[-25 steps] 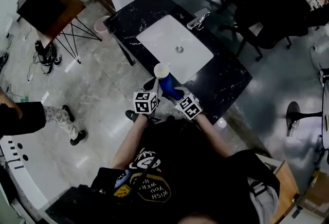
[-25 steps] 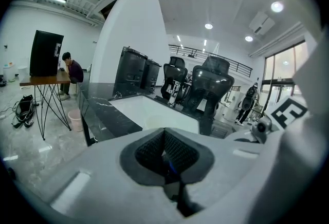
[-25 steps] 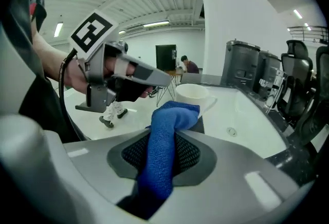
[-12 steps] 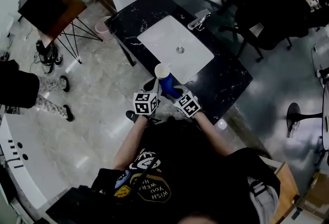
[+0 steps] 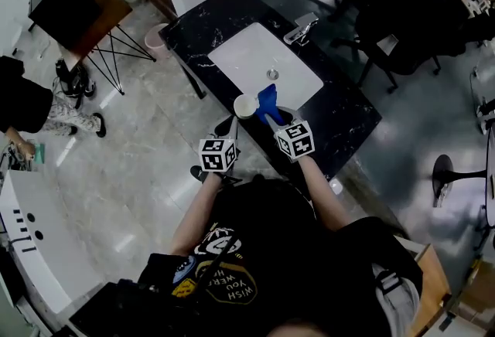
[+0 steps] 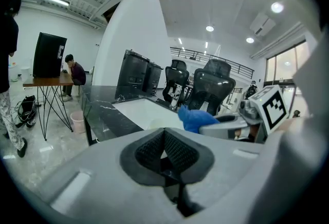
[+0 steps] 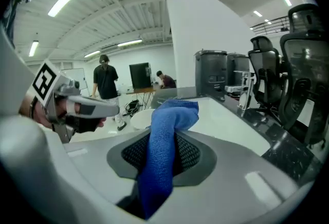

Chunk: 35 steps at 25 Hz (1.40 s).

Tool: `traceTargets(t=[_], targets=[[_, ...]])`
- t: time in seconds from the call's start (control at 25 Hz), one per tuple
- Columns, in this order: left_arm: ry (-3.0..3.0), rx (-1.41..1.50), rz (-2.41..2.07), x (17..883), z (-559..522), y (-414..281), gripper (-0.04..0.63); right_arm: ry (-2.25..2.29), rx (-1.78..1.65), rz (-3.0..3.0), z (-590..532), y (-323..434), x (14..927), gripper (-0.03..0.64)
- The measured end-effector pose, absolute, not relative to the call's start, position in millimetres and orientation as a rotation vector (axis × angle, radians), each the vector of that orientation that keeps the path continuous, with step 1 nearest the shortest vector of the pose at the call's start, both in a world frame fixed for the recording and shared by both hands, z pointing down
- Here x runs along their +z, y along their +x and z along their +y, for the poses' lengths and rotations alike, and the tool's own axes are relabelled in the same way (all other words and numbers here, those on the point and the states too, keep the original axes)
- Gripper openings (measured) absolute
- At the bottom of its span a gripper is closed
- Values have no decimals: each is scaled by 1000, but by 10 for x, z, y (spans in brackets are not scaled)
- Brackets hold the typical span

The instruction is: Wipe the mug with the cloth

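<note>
Blue cloth (image 7: 167, 120) clamped in right gripper (image 7: 162, 155), just right of white mug (image 5: 244, 105) pinched by left gripper (image 6: 164, 152) over near table (image 5: 340, 115) edge. Press cloth against rim, keep mug steady.

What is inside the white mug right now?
The mouth of the white mug shows only a pale interior; the blue cloth is beside it, not inside. The mug's bottom is too small to make out.

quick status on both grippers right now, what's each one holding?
Left gripper: closed on the white mug.
Right gripper: closed on the blue cloth, which is beside the mug.
</note>
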<state>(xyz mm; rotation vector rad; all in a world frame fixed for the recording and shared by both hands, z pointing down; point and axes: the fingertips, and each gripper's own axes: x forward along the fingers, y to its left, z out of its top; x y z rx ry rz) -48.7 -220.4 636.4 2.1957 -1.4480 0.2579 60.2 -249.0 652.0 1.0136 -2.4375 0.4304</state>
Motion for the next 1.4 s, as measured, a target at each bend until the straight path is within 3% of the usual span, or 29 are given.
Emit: traceTargets(t=[0.28,0.6,0.92,1.28,1.4], targets=[[2202,268,-1434,6380,-2229,-423,3,534,322,-2372,-1576,59,7010,104],[2206,268,-1426,6361,-2205,-406,3,1037,369,-2463,-2432,558,6290,104],[2202,269,-1428,6398,-2208,-406,3,431,381,-2313,-1463,66,7068,104],[2191,257,-1435,6395,-2210,-453,3,1002,331,-2483,-2449,580,6332,104],[2194,256,-1430,6380,-2221,-433,3,978,357,-2425,-2499,538,6485,104]])
